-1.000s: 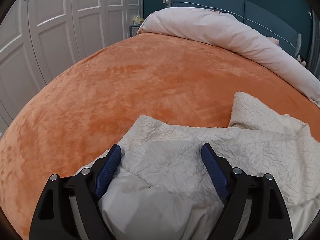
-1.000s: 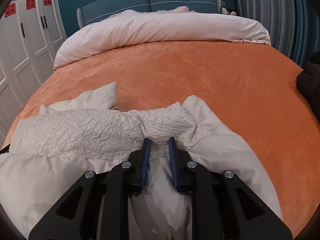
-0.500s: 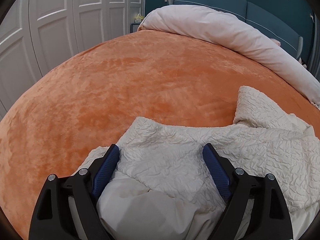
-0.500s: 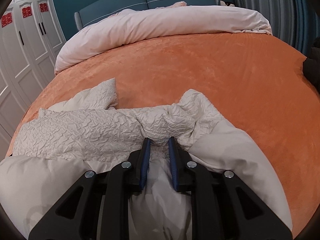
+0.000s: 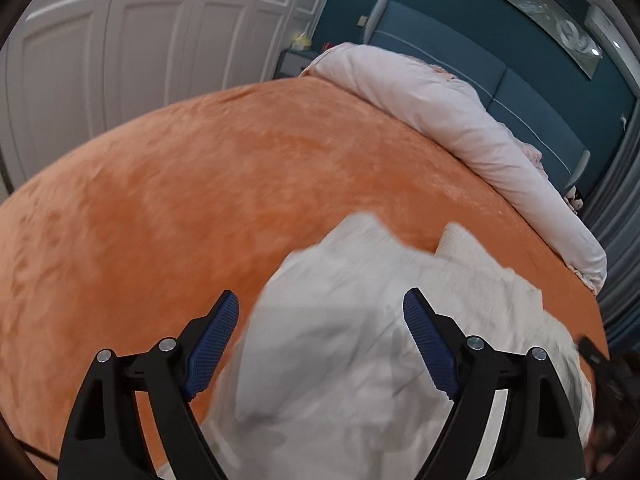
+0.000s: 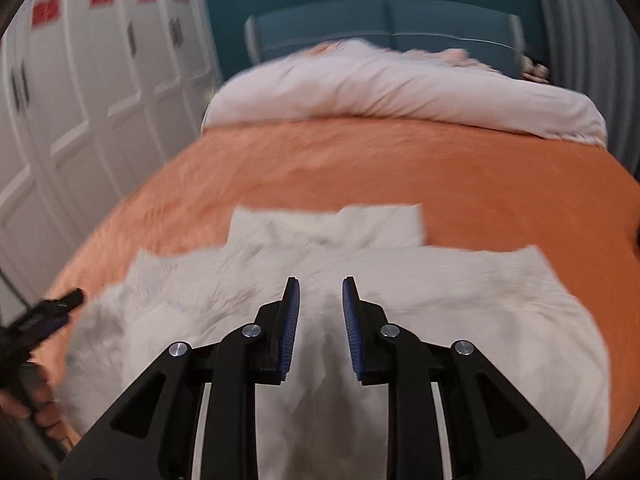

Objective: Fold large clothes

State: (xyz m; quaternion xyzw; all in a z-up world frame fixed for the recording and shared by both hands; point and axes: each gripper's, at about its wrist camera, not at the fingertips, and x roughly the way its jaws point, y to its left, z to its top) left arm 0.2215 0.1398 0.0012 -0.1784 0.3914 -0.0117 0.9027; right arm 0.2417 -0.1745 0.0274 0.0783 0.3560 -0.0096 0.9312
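Cream garment [image 6: 360, 288] lying spread on the near part of the orange bed [image 6: 440, 168], partly folded but uneven. Left gripper [image 5: 320, 332] wide open, empty; right gripper [image 6: 318, 316] slightly parted, holding nothing. Further folds likely remain.

Parted right tongs [image 6: 319, 312] above white garment [image 6: 460, 304].

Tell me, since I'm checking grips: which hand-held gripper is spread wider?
The left hand-held gripper; its fingers stand far apart over the white garment, while the right hand-held gripper shows a narrow gap.
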